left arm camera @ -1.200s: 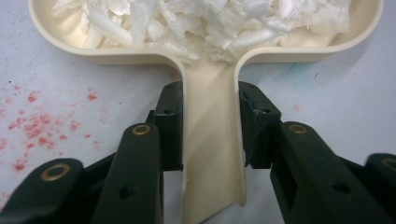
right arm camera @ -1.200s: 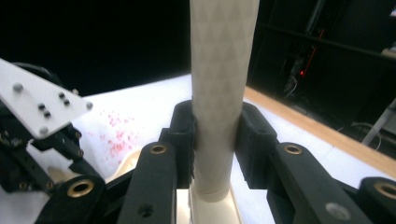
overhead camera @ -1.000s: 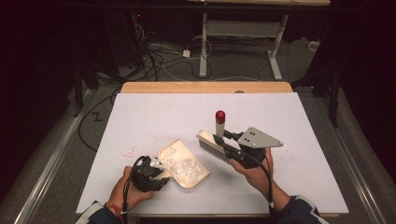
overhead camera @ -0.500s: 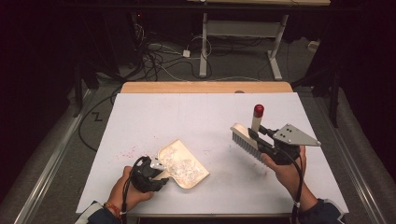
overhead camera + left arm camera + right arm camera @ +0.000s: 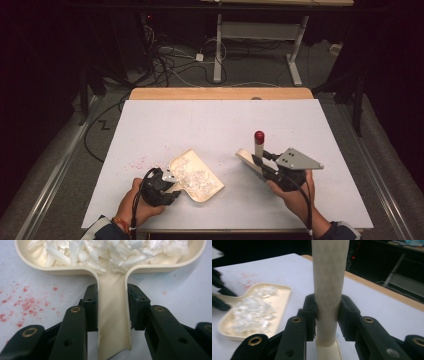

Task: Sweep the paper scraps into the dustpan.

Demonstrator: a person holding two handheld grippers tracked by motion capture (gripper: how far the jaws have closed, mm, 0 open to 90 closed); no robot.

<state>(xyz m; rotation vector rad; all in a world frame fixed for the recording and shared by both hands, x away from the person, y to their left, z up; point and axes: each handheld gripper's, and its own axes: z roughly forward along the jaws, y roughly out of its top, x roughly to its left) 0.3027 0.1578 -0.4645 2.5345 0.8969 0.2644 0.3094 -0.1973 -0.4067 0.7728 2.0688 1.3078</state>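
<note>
Brush (image 5: 256, 156) shifted left toward dustpan (image 5: 196, 176); right tool (image 5: 264, 165) clamps handle (left tool (image 5: 167, 181) grips dustpan).

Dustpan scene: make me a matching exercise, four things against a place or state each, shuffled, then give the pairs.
Things:
1. dustpan
2. brush
3. red specks
4. white scraps

Places or states:
A. scattered on the white table cover, left of the pan
B. heaped inside the pan
C. handle clamped by the left gripper
D. handle clamped by the right gripper, red cap on top

Pairs: 1-C, 2-D, 3-A, 4-B
</note>
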